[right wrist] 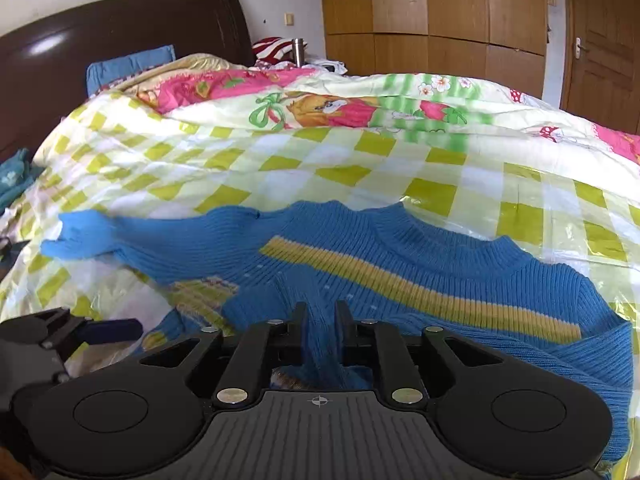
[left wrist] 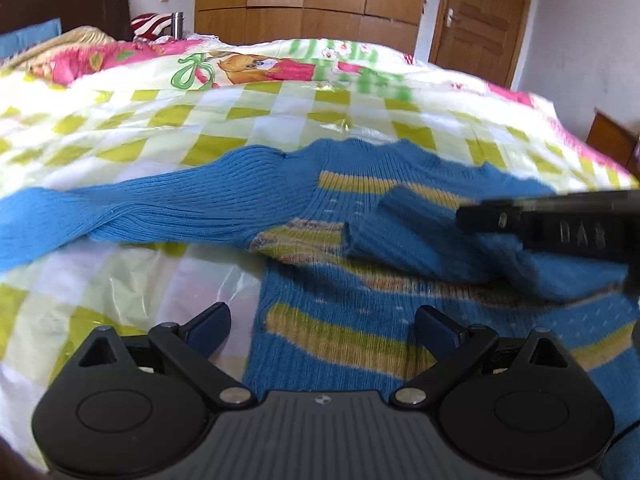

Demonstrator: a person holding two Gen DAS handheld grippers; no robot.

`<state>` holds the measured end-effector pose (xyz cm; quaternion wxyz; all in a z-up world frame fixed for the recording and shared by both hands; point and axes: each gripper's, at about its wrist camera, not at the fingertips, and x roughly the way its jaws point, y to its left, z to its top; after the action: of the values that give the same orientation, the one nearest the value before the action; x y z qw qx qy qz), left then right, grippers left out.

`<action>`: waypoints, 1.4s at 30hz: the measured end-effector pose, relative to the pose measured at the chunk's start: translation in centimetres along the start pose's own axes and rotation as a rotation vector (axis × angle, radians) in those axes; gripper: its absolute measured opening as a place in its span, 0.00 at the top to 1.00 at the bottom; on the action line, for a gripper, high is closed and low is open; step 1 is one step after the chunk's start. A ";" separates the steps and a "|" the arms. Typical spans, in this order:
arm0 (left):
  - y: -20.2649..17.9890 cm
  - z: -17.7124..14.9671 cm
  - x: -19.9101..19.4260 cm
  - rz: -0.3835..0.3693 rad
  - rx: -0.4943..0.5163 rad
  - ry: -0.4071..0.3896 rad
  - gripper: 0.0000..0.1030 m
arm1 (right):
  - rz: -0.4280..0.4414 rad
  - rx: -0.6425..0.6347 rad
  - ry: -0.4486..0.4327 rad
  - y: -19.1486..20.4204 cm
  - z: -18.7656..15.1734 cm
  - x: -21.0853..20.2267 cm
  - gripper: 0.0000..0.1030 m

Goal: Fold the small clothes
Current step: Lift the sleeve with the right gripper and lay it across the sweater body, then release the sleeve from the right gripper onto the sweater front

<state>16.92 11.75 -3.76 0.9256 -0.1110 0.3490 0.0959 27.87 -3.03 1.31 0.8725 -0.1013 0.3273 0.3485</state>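
On the bed [right wrist: 360, 152], your right tool [right wrist: 320, 312] pinched the blue sweater's [right wrist: 400, 248] right sleeve folded across its chest, your left tool [left wrist: 322, 322] gaped wide; the left sleeve remained unfolded.

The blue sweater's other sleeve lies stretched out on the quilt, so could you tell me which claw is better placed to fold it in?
Left. The left claw is open and empty near the outstretched sleeve, while the right claw is shut on the already folded sleeve of the sweater.

Blue striped sweater [right wrist: 400, 256], flat, sleeve folded
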 end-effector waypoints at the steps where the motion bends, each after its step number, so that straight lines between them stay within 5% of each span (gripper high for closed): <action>1: 0.1 0.0 0.0 -0.007 -0.006 -0.002 0.00 | -0.001 -0.013 0.006 0.3 0.1 -0.1 0.76; 8: 0.9 0.0 -0.3 -0.051 -0.039 -0.013 0.00 | 0.063 -0.172 0.023 2.3 -0.4 -1.8 0.66; 11: 1.1 0.0 -0.4 -0.061 -0.050 -0.014 0.00 | -0.001 -0.214 0.059 1.8 -0.1 -1.4 0.53; 18: 1.5 -0.1 -0.8 -0.063 -0.069 -0.029 0.00 | 0.144 -0.071 0.152 0.4 0.7 1.9 0.60; 21: 1.7 -0.4 -2.4 -0.031 -0.057 -0.090 0.00 | 0.242 -0.077 0.179 1.1 0.7 1.2 0.69; 26: 1.3 -0.6 -4.7 0.017 -0.019 -0.199 0.00 | 0.382 0.009 0.219 -0.3 0.5 -1.3 0.70; 32: 1.3 -0.5 -4.0 -0.010 -0.022 -0.161 0.00 | 0.219 -0.081 0.144 -1.3 2.1 -1.3 0.67; 39: 0.6 -0.9 -3.1 -0.036 0.014 -0.138 0.00 | 0.216 -0.377 0.234 1.3 3.1 4.7 0.62; 42: 0.5 -1.0 -2.9 -0.050 0.017 -0.130 0.00 | 0.257 -0.398 0.289 1.4 2.6 6.2 0.62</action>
<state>14.07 11.69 -2.64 0.9493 -0.1052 0.2860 0.0768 31.63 2.45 -0.61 0.7283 -0.2773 0.3836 0.4955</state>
